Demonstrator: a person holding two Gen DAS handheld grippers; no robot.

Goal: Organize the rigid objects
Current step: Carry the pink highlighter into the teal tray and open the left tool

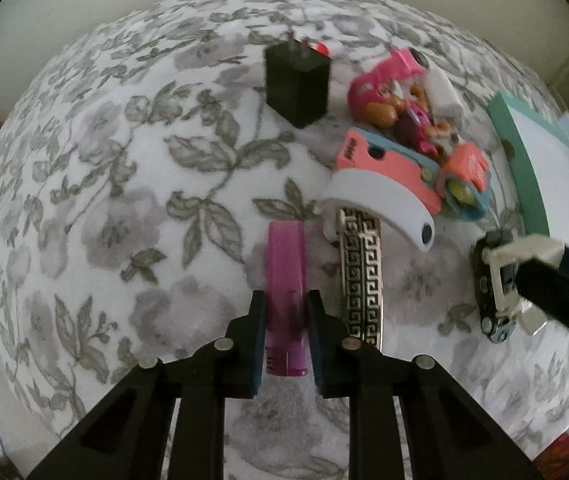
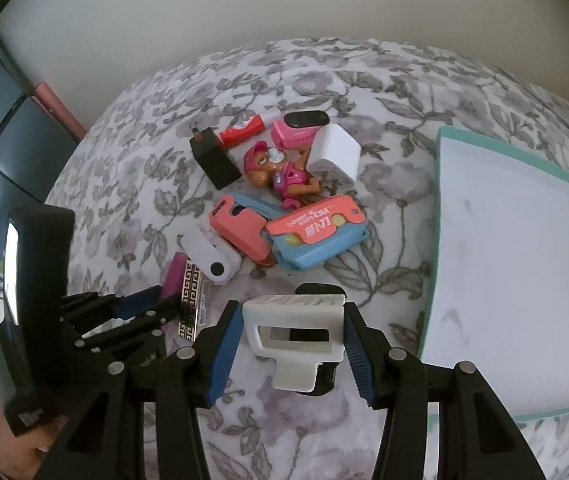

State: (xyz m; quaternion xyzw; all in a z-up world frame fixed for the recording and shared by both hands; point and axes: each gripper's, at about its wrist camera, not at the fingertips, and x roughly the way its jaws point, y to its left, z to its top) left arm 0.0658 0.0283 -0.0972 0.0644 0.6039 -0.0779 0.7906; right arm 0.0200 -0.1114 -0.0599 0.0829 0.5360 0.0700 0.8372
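The purple lighter lies flat on the flowered bed cover, and your left fingers are clamped on its two long sides near the cap end. Its long axis runs straight out along your left gripper, cap end toward you, far end pointing at the heap of toys toward the back of the bed. Just beside it, on the side nearer your right hand, lies the patterned metal lighter, nearly parallel, with the white clip-shaped piece resting across its far end.

Your right gripper holds a white frame with a dark toy car in it, its blue fingers pressed against its two ends; its long axis lies crosswise between them. The teal-rimmed tray sits near the bed's right-hand edge, close beside your right hand and well apart from the left. In my judgement the lighter must cross over the patterned one to reach it, so lift before you swing.
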